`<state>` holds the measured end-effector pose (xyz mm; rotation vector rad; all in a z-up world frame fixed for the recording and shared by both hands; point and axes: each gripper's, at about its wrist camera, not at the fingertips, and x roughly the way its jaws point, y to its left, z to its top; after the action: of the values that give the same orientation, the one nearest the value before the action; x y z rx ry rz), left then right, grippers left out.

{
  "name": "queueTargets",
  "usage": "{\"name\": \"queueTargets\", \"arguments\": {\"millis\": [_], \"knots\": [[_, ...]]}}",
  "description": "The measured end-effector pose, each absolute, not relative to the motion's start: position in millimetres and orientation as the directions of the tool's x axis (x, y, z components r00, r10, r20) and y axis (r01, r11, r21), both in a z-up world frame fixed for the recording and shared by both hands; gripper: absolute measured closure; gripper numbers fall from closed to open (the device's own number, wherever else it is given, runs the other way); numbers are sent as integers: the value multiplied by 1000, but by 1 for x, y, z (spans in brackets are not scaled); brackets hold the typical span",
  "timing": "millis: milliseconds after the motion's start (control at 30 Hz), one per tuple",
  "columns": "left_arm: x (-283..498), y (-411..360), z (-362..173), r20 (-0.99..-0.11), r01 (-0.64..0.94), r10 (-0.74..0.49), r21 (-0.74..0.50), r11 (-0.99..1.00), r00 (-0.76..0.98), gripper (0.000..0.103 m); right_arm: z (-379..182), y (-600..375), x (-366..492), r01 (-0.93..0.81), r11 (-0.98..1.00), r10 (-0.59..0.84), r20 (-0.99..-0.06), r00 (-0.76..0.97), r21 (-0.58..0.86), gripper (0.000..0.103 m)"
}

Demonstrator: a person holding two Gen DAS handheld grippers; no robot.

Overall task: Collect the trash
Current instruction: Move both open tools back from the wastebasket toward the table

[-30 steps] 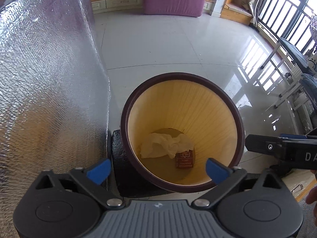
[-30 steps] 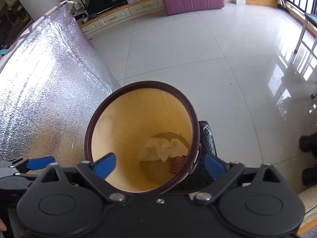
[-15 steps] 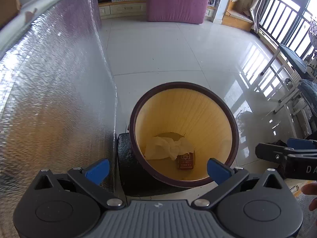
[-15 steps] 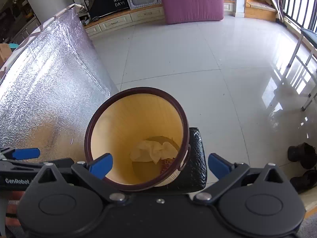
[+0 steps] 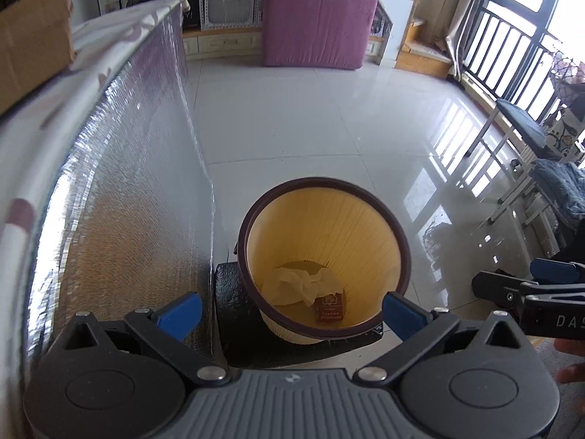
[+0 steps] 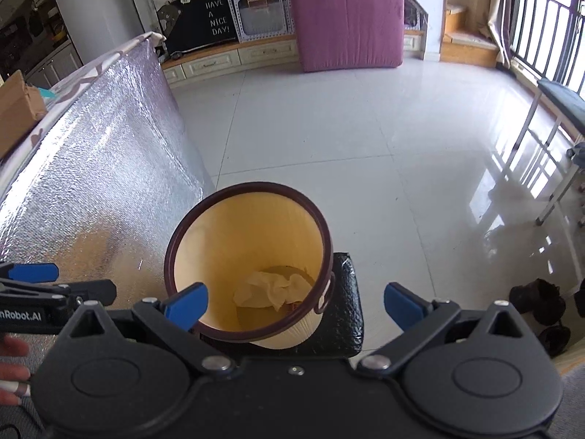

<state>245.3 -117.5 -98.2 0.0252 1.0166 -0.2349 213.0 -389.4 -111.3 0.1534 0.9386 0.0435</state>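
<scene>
A round trash bin [image 5: 365, 216] with a dark brown rim and yellow inside stands on the floor on a black mat [image 5: 234, 314]. It also shows in the right wrist view [image 6: 219, 230]. Inside lie a crumpled tissue [image 5: 299, 285] [image 6: 272, 289] and a small red packet [image 5: 329, 308]. My left gripper [image 5: 289, 312] is open and empty, above and behind the bin. My right gripper [image 6: 294, 305] is open and empty, also above the bin. Each gripper shows at the edge of the other's view.
A table draped in silver foil cloth [image 5: 109, 190] rises at the left, with a cardboard box [image 5: 29, 36] on top. A pink mattress [image 5: 318, 18] leans at the far wall. A chair [image 5: 526, 146] and window railing stand at the right. Dark shoes [image 6: 537, 300] lie on the floor.
Both grippers have risen and pulled back from the bin, which now looks smaller and lower in both views. Both stayed open and empty.
</scene>
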Motion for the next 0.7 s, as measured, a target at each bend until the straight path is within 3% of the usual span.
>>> {"name": "queueTargets", "arguments": {"millis": [700], "knots": [[167,-70,-3,-678,256,-260,-109,961,687,0,-14,-377,126,39,995,29,-650,760,90,0]]}}
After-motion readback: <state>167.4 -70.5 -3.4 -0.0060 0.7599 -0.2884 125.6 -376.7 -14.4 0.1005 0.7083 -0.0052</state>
